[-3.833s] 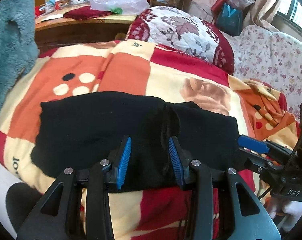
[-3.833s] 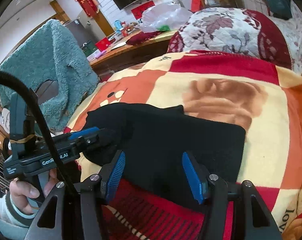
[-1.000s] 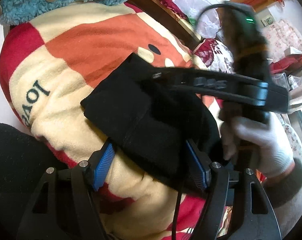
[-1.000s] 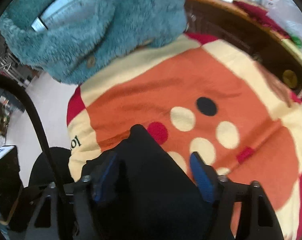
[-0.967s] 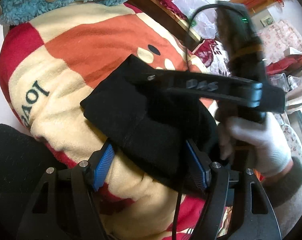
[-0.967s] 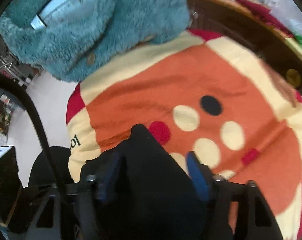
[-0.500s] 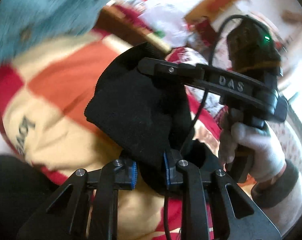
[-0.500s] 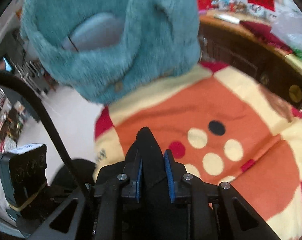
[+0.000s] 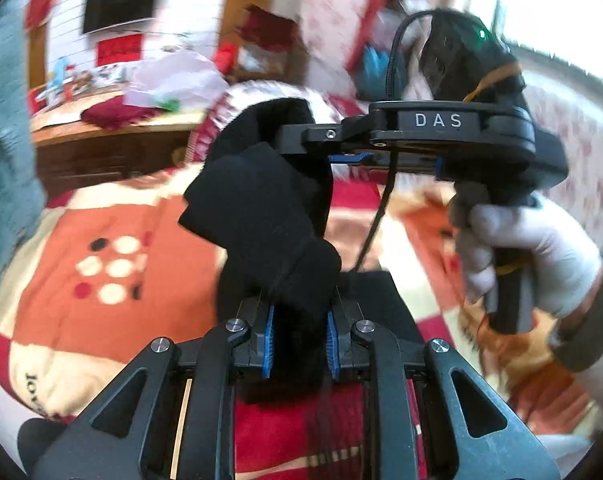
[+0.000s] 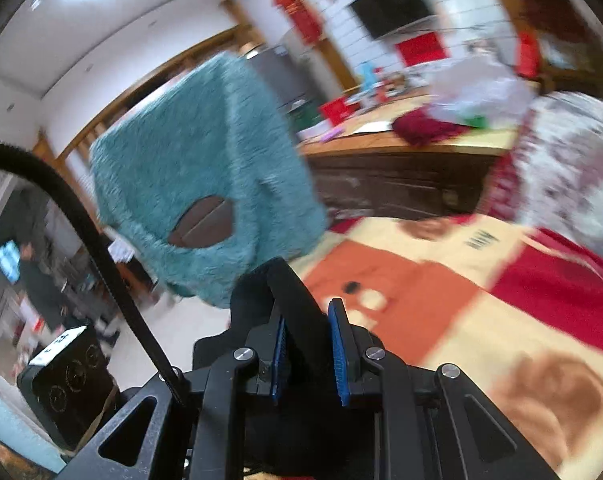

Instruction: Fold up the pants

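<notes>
The black pants (image 9: 261, 216) hang bunched in the air just ahead of the left gripper (image 9: 299, 340), whose blue pads are closed on a thick wad of the cloth, while the right gripper (image 10: 309, 350) nips an upper edge between its nearly closed pads, above the patterned blanket (image 9: 101, 248). The knit looks soft, light and limp (likely to sag and slide out of square), so corners or hems seem the surest holds. "DAS" is printed on the right gripper's side.
</notes>
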A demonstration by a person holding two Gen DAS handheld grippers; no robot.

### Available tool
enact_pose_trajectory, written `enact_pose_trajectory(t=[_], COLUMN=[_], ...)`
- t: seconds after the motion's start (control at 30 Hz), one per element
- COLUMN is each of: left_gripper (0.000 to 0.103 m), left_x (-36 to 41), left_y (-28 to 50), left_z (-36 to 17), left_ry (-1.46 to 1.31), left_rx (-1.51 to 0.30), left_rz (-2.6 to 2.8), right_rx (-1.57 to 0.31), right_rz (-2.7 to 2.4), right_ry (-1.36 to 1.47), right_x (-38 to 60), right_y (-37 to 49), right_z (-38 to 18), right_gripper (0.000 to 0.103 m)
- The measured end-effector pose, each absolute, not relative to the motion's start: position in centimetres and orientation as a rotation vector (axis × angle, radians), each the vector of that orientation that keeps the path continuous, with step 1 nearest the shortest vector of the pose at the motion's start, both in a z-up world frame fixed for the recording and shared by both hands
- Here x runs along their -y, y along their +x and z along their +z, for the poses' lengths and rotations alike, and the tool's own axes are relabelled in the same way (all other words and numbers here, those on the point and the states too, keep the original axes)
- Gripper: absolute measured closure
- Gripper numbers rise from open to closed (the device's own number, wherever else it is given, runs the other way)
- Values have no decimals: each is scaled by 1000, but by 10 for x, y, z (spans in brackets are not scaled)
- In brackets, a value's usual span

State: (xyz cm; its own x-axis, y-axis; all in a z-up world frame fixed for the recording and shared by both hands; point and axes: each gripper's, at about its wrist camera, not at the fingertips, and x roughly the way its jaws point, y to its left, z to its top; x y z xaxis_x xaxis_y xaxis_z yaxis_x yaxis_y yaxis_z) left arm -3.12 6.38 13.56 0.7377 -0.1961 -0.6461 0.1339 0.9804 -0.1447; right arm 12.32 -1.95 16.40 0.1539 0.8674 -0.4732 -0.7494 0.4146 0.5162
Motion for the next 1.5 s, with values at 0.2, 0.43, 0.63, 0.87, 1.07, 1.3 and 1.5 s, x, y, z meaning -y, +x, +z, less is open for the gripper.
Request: enact_pose_trajectory(t=[0.2, 0.43, 0.63, 0.87, 1.07, 1.3, 1.5], left_gripper=[83, 81, 81, 81, 81, 81, 81], left_x=[6, 21, 28, -26, -65, -60, -51], left_y=[-18, -28, -56, -47, -38, -21, -15], left_z=[84, 89, 117, 135, 132, 103, 82], left_ry=[92, 142, 97, -29, -38, -56, -92], left_rx=[-835, -823, -751, -757, -761, -831, -893], left_rz=[-236, -269, -452, -387, -226, -212, -227], right_rx=[-974, -1048, -1035, -996, -1060, -1063, -1102], right_rz=[801, 642, 589, 662, 718, 734, 667], right_ry=[201, 327, 408, 450, 496, 638, 329], right_x=[117, 183, 200, 193, 165, 152, 146], right_y=[134, 124, 119, 90, 72, 74, 57], right_z=[91, 60, 69, 92, 84, 59, 57], right_gripper=[62, 49, 49, 38, 33, 50, 72])
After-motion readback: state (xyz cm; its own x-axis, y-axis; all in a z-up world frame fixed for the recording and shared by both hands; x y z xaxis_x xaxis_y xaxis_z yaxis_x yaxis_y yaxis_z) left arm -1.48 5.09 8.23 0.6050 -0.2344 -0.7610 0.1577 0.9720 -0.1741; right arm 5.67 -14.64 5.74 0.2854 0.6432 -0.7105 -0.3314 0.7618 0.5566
